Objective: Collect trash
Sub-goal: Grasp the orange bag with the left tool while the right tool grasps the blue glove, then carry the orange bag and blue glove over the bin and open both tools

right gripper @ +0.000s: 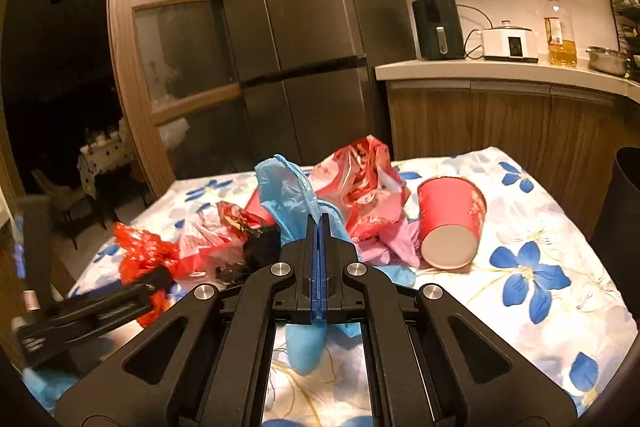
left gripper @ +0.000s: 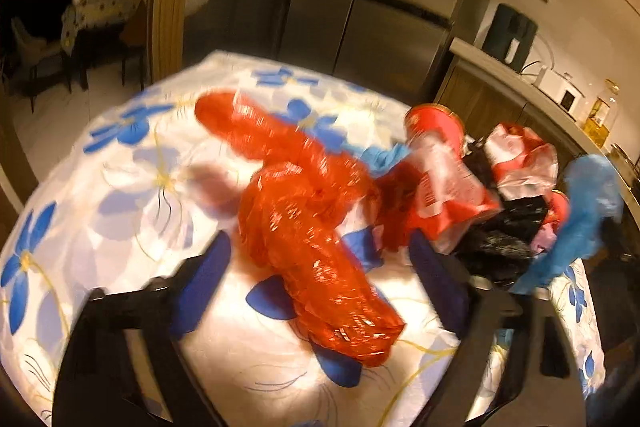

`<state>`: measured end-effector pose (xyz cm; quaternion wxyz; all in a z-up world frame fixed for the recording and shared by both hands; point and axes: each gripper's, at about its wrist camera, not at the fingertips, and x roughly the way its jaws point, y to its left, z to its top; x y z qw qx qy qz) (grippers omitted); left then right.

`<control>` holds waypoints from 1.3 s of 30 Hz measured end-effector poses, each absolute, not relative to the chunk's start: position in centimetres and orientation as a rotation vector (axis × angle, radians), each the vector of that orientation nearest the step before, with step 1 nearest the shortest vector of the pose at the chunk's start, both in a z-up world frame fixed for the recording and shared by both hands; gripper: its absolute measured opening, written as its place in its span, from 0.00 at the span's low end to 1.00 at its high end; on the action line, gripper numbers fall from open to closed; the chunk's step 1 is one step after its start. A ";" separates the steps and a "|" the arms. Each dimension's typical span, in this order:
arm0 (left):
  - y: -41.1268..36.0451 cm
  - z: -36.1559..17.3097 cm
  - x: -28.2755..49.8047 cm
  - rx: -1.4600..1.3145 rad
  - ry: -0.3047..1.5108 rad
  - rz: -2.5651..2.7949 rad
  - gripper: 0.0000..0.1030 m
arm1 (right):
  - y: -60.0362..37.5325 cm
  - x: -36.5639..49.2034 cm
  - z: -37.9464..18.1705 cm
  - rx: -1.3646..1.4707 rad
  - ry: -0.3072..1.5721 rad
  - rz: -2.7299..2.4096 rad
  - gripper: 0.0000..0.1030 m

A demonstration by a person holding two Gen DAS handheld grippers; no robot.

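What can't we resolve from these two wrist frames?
- Left wrist view: motion blur smears the whole pile; print on the red wrapper is unreadable.
- Left gripper: whether its fingers touch the red mesh bag between them is unclear.
- Right gripper: its own body hides the lower part of the pinched blue bag.
- Black bin: cut off by the right edge.

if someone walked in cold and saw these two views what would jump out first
The heap of trash in the middle of the flowered tablecloth: a crinkly red plastic bag lies between the open left gripper's fingers. The right gripper is shut on a blue plastic bag. To the right of the pile, a red paper cup lies tipped on its side.
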<state>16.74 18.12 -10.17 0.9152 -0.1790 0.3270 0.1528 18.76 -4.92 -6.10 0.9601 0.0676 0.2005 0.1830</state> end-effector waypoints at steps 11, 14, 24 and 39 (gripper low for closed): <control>18.2 -11.3 16.4 -0.409 0.747 0.259 0.11 | -6.7 16.2 -4.2 0.156 0.378 0.370 0.01; 17.8 -10.6 15.4 -0.416 0.716 0.256 0.09 | -7.4 15.5 -3.7 0.165 0.376 0.370 0.01; 15.4 -5.3 10.7 -0.371 0.550 0.258 0.09 | -9.8 13.1 -1.7 0.191 0.327 0.370 0.01; 5.4 -1.0 10.7 -0.288 0.460 0.031 0.09 | -16.9 9.5 0.6 0.226 0.263 0.291 0.01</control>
